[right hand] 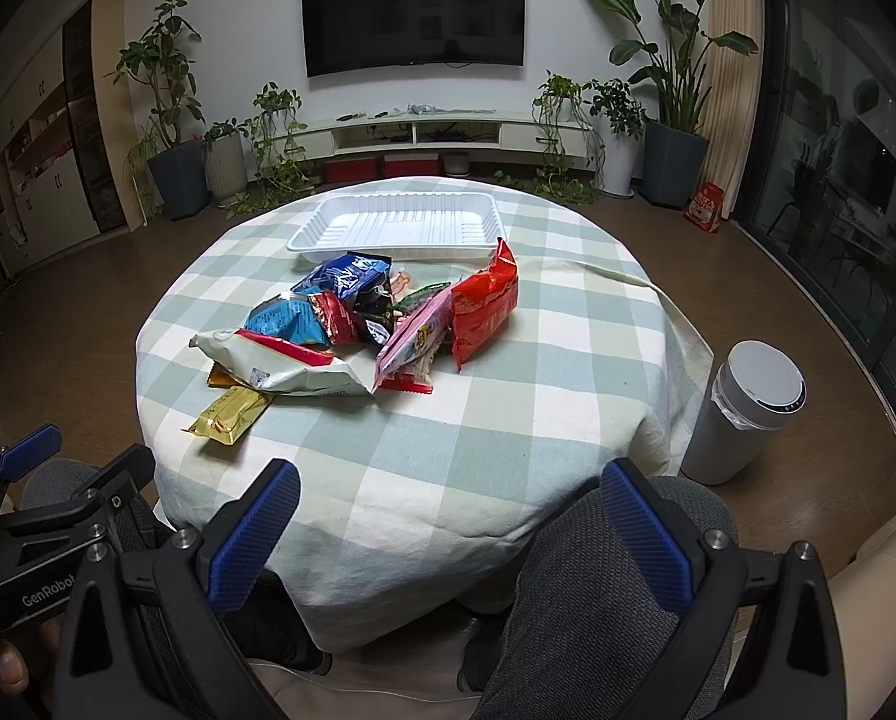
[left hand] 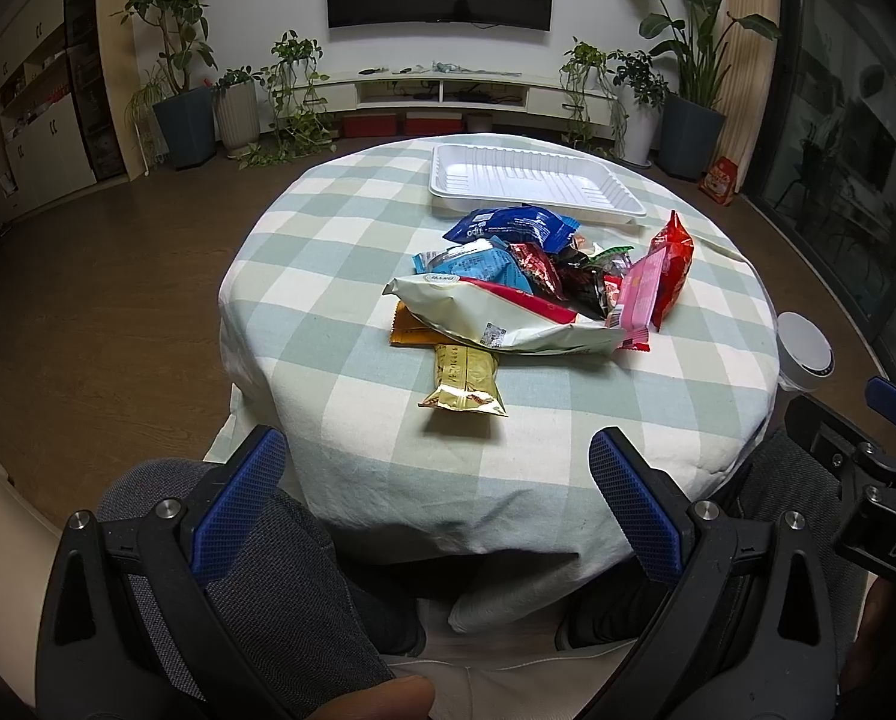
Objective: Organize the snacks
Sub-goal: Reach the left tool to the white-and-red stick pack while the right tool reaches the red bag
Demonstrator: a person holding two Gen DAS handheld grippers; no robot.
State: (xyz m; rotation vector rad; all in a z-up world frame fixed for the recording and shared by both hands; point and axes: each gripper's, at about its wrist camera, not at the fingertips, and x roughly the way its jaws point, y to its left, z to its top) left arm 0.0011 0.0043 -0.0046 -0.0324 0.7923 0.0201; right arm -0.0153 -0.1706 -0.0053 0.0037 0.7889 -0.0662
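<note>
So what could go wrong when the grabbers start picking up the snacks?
The snacks lie heaped, so pulling the big white bag could drag the gold packet beneath it.
That gold packet lies near the table's edge and might slide off.
The red bag stands tilted against the pink one and could topple.

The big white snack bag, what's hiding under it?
Under the big white snack bag peek an orange packet and one end of a gold packet. A light blue bag lies partly behind it. Anything fully beneath is covered, so I cannot tell.
</note>
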